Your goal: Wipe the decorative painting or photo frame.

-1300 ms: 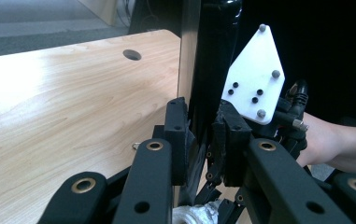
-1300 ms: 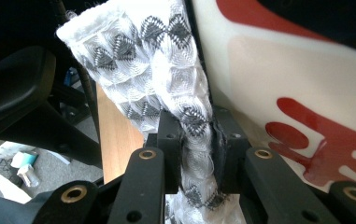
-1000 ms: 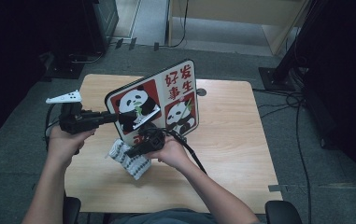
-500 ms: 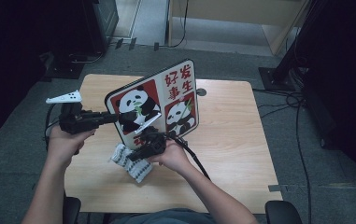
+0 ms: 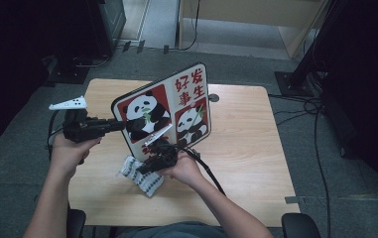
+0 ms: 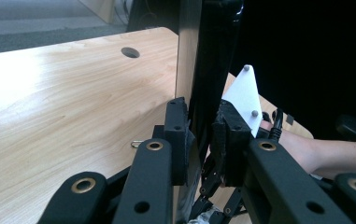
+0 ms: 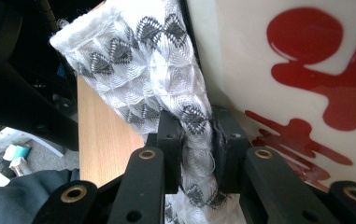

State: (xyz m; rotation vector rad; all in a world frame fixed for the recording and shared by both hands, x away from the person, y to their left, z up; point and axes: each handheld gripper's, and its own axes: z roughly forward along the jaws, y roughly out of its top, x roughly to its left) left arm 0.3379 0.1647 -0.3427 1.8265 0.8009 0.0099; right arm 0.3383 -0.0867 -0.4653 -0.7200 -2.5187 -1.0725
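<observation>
- At the left edge of the panda board [image 5: 164, 116], the left gripper [image 5: 119, 124] comes in level from the side, its jaws clamped on that edge. In the left gripper view the pads pinch the board's thin dark edge [image 6: 202, 84] between them. I take this to be the steadying hold: it keeps the board tilted up off the table [image 5: 246, 139] so the printed face is turned toward the person.
- Below the board's lower left corner, a white cloth [image 5: 142, 177] with grey diamond patterning lies partly bunched on the table, just under the board's bottom edge.
- At the board's lower edge, the right gripper [image 5: 152, 161] has its jaws closed on a twisted fold of that cloth; in the right gripper view the fabric [image 7: 196, 126] is squeezed between the two pads and fans out above them against the board's glossy cream and red face [image 7: 306, 70]. Holding the cloth in a tight wad like this looks meant for wiping the board's surface, with the rest of the fabric trailing free.
- On the board's face, two red panels each show a panda chewing green bamboo, one large at the left and one smaller to its right.
- At the board's upper right, four large red Chinese characters stand in two columns; they look like 好事发生, though the far strokes are small from here. No brand name is legible.
</observation>
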